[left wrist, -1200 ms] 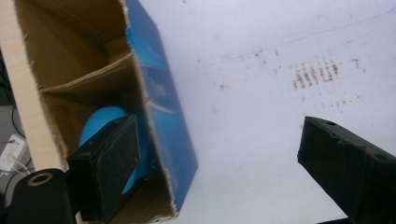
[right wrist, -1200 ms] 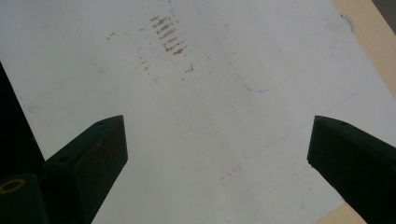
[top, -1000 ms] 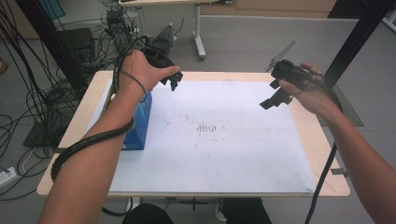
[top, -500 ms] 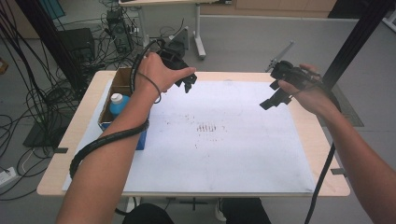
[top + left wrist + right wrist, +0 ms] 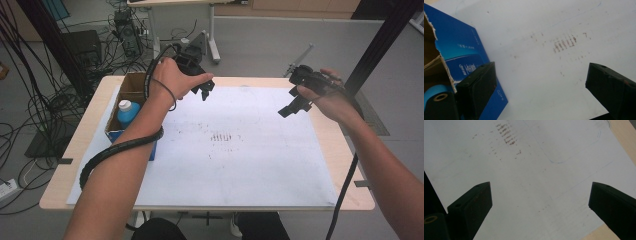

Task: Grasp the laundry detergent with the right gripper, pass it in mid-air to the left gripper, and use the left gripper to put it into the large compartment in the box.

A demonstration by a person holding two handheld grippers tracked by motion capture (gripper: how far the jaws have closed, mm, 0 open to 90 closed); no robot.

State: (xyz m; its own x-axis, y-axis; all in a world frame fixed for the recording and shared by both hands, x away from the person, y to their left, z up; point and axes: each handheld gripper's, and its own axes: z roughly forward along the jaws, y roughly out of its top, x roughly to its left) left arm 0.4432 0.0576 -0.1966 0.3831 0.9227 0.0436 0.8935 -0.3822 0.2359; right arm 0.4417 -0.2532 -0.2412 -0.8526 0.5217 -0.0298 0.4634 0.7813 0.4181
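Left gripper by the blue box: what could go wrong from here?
The left gripper, jaws open, hangs beside the torn cardboard box; going for the blue-capped bottle, a jaw could catch the box wall. Its cable lies along the forearm by the box and might drag it.

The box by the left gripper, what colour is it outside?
Blue, with white print; the box shows best in the left gripper view.

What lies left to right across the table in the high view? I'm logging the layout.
Cardboard box holding a blue bottle → left gripper → rust-coloured marks on the white sheet → right gripper.
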